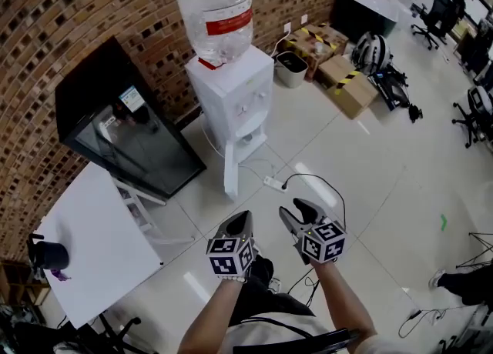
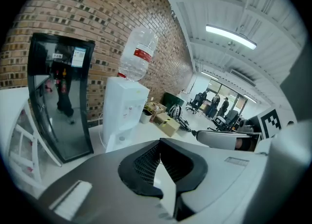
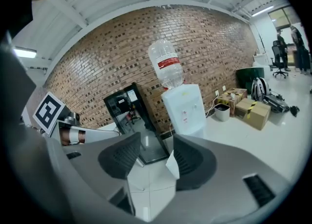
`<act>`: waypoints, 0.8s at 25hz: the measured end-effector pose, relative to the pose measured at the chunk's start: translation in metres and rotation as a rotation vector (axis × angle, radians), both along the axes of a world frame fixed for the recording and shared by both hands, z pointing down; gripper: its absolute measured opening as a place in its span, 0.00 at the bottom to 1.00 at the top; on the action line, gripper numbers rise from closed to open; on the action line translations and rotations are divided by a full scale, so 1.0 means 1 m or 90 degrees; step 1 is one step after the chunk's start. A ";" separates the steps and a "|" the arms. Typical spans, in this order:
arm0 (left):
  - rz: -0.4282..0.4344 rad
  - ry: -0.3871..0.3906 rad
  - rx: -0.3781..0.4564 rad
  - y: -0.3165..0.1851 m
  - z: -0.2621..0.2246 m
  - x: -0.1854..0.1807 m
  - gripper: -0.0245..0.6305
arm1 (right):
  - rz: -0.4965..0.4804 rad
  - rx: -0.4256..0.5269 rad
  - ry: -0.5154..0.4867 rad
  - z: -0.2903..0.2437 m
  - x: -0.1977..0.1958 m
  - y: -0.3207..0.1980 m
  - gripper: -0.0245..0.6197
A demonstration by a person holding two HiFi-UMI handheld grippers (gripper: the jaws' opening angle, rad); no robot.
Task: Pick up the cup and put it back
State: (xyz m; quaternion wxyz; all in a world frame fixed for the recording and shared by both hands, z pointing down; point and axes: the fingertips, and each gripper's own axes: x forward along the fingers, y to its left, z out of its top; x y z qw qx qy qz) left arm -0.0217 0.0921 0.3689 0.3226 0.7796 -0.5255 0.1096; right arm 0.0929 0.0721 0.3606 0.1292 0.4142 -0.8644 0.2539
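On the far left of the head view, one dark cup stands upright near the left edge of the white desk, well apart from both grippers. What it holds cannot be seen. A small purple object lies just beside it.

Behind the desk, one black glass-fronted cabinet stands against the brick wall. To its right is one white water dispenser carrying a single clear inverted bottle with a red label; its water level cannot be judged. One white power strip lies on the floor near the foot of the dispenser.

Low in the middle, the person holds two grippers side by side over the bare floor. The left gripper has its jaws clenched together with nothing between them. The right gripper has its jaws released and standing apart; only floor shows through the gap.

Further right along the wall sits one small waste bin with a dark inside, its contents not visible. Beyond it are two cardboard boxes, both marked with yellow-and-black tape: the nearer box is closed, and the farther box has small items on top that are too small to identify. One helmet rests just right of them.
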 end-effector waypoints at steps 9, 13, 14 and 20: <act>-0.007 0.005 -0.017 -0.101 0.058 -0.017 0.04 | -0.020 0.041 0.086 0.070 -0.017 -0.140 0.45; -0.031 0.001 -0.036 -0.140 0.097 -0.026 0.04 | -0.035 0.028 0.106 0.117 -0.025 -0.191 0.50; -0.037 -0.001 -0.041 -0.149 0.108 -0.028 0.04 | -0.039 0.025 0.111 0.129 -0.026 -0.204 0.50; -0.055 -0.007 -0.065 -0.194 0.177 -0.025 0.04 | -0.067 0.005 0.138 0.219 -0.031 -0.268 0.50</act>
